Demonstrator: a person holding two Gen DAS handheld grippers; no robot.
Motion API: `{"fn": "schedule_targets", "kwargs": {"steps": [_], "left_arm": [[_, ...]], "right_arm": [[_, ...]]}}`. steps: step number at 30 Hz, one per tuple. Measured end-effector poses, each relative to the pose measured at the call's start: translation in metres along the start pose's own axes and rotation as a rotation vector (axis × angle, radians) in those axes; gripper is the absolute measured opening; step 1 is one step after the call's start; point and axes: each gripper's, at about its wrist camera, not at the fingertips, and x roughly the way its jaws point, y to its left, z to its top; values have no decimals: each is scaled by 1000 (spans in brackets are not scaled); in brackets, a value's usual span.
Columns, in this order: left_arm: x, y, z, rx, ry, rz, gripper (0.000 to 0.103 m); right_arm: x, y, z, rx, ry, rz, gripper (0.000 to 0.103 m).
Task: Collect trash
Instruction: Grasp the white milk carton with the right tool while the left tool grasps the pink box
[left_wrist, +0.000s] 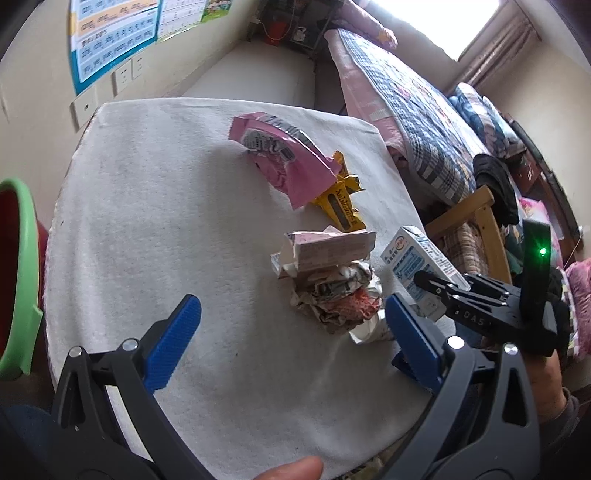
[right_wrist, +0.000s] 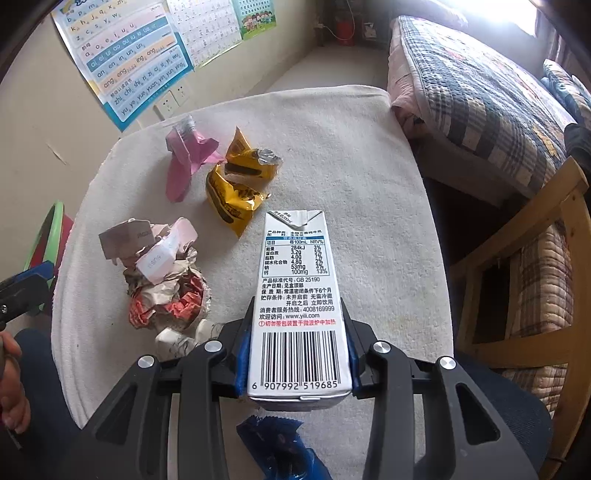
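My right gripper (right_wrist: 297, 354) is shut on a white milk carton (right_wrist: 297, 295) and holds it over the white cloth-covered table (right_wrist: 362, 147); the carton also shows in the left wrist view (left_wrist: 417, 266). My left gripper (left_wrist: 291, 332) is open and empty, just above the table, in front of a crumpled paper wad (left_wrist: 332, 288). The wad also shows in the right wrist view (right_wrist: 162, 273). A pink wrapper (left_wrist: 280, 151) and a yellow wrapper (left_wrist: 343, 199) lie farther back. A blue wrapper (right_wrist: 280, 446) lies under the right gripper.
A green-rimmed red bin (left_wrist: 18, 273) stands left of the table. A bed with a plaid quilt (right_wrist: 480, 92) and a wooden chair (right_wrist: 524, 288) are on the right. Posters and wall sockets (right_wrist: 170, 99) are behind the table.
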Motion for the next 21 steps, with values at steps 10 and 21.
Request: {"fn": "schedule_targets", "kwargs": {"steps": [10,21], "left_arm": [[35,-20,23,104,46,25,95],[80,-30,40,251,170,27,76]], "right_arm": [[0,0,1,-19,-1,-3,37],[0,-2,9,-20,-12,29,37]]}}
